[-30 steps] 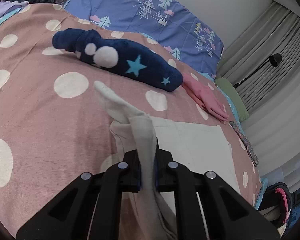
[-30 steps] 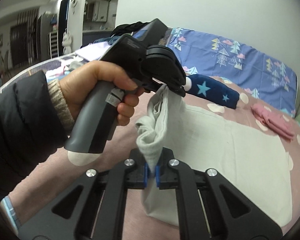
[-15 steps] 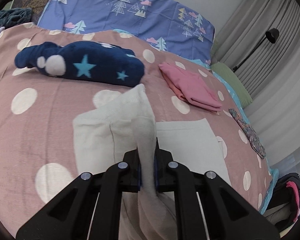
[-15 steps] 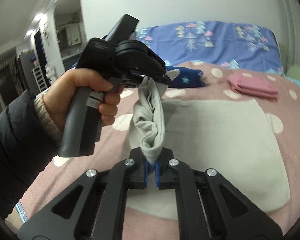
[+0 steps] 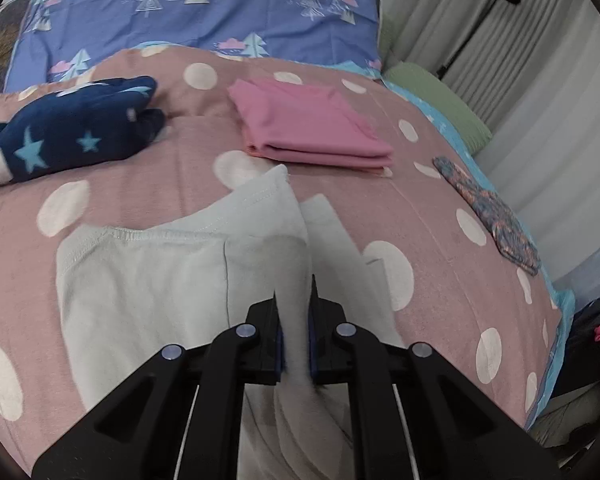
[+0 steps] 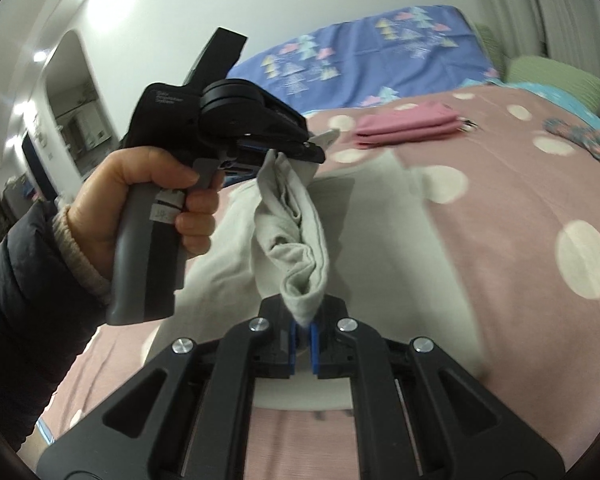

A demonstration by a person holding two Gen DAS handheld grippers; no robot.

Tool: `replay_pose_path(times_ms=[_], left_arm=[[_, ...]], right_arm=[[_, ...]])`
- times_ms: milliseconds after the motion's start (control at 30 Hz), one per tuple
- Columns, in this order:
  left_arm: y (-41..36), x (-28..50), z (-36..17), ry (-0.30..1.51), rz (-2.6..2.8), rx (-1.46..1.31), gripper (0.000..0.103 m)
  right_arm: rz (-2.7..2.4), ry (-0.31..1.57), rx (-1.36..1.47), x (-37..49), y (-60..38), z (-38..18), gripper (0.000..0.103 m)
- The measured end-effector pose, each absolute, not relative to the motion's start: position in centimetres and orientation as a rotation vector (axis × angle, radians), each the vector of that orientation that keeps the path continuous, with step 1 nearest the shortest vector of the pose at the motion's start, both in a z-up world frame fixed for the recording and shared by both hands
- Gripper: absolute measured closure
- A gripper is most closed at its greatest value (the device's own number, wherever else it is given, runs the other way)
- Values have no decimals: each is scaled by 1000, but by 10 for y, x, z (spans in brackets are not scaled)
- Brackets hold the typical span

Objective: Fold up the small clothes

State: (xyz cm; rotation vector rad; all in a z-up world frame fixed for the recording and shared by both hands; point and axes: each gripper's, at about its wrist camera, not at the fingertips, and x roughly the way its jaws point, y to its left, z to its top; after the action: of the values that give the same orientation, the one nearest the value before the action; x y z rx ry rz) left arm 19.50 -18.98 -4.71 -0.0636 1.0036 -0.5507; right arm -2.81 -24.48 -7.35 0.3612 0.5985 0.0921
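Left claw (image 5: 295,320): jaws closed narrow on a fold of the pale grey garment (image 5: 160,280). Right claw (image 6: 303,330): jaws closed narrow on a second bunched corner of the same garment, which hangs as a slack twist between the two claws. In the right wrist view the left claw (image 6: 316,151) appears above and beyond the right one, gripped by the person's left hand (image 6: 140,200).

The rest of the garment lies on the pink dotted bedspread (image 5: 160,184), its stitched hem running left of the left claw.

Change from half a second ago: the left wrist view has swung rightward. The folded pink cloth (image 5: 308,124) now sits directly beyond the garment, where it was off to the right; the navy star fleece (image 5: 68,140) has shifted to the far left edge. The lifted corner of the garment now points toward the pink cloth.

Beyond these: the blue tree-print pillow (image 5: 204,12) at the bed head, and a patterned fabric piece (image 5: 488,208) right of the garment.

Obscured: the garment's near edge is hidden under both claws; the fleece is cut off at the frame edge; the right wrist view is motion-blurred, so fine fabric detail is unreadable.
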Motion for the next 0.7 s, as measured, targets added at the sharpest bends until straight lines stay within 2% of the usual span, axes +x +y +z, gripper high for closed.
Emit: replay_pose_path(times_ms=[233,400,600,700], left_arm=[[-243,198,-72,1040,-543,35,94],[-252,198,-86,1050,-525,52,95],[-246,194,-68,989,-550,-21,95],[-254,192,-64,980,-586,-22,95]], right_arm=[[67,651,465,-34,-281,-98,98],[76,669,505,-29,-286,-103,98],[104,557,515,-39,-292,-87,99],[65,571,491,-38,-295,-88,99]])
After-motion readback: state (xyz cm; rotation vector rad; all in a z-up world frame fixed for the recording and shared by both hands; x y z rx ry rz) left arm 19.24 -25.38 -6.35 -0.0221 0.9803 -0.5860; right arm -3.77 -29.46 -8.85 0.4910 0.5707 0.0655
